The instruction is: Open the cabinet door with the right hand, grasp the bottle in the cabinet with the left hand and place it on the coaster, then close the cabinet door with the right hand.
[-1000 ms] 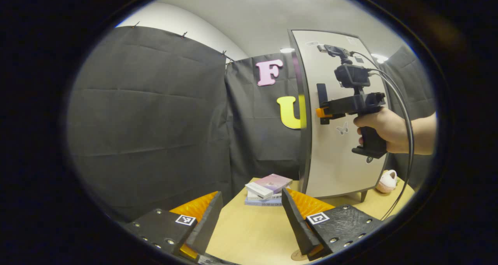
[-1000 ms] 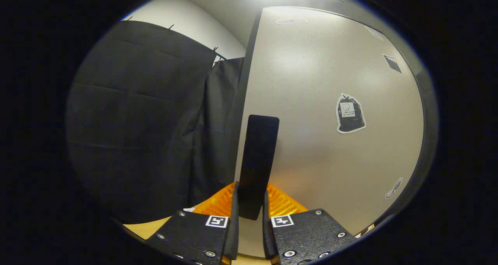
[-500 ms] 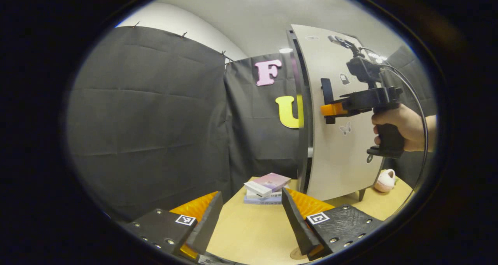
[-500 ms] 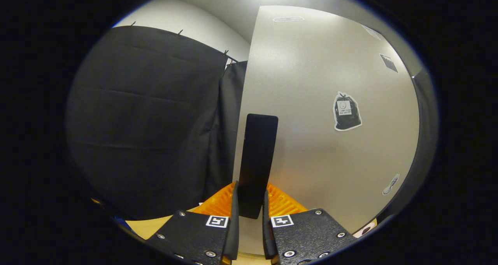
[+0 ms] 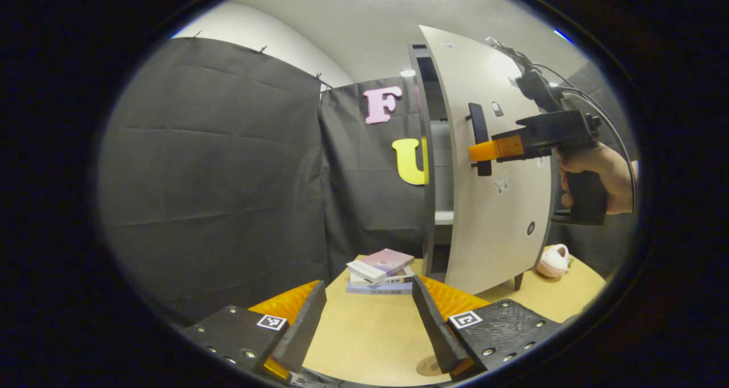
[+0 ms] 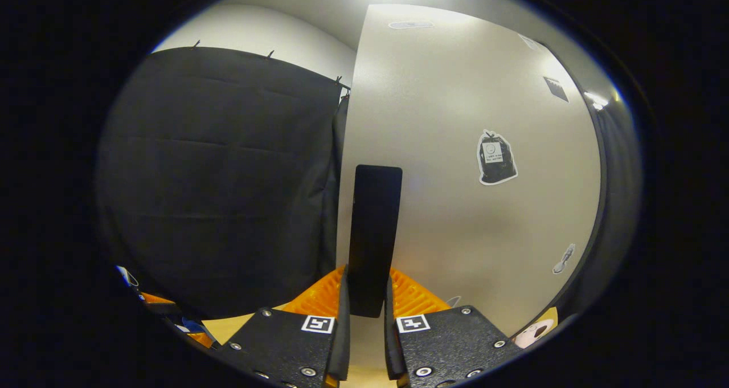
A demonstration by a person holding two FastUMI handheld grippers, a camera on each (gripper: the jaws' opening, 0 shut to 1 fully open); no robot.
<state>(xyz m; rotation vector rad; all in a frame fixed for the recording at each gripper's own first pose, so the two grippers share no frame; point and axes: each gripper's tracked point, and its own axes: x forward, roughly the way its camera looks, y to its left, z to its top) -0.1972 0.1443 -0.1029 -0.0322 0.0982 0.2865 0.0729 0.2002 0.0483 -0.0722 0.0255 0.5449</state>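
The pale cabinet door (image 5: 495, 217) stands partly swung out, with a dark gap and a shelf edge (image 5: 444, 217) showing behind its left edge. My right gripper (image 6: 364, 311) is shut on the door's black upright handle (image 6: 373, 228); in the left gripper view that same right gripper (image 5: 484, 150) shows at the handle (image 5: 478, 127), with a hand (image 5: 598, 174) behind it. My left gripper (image 5: 367, 314) hangs open low over the wooden table (image 5: 364, 331), with nothing between its fingers. A round coaster (image 5: 427, 366) peeks out by its right finger. The bottle is hidden.
A small stack of books (image 5: 379, 269) lies on the table left of the cabinet. A pink soft toy (image 5: 552, 261) sits by the cabinet's foot at the right. Black cloth walls close off the back and left. Stickers dot the door (image 6: 495, 157).
The door has swung outward with my right gripper holding its handle, and the gap at its left edge has widened. My left gripper has barely moved.
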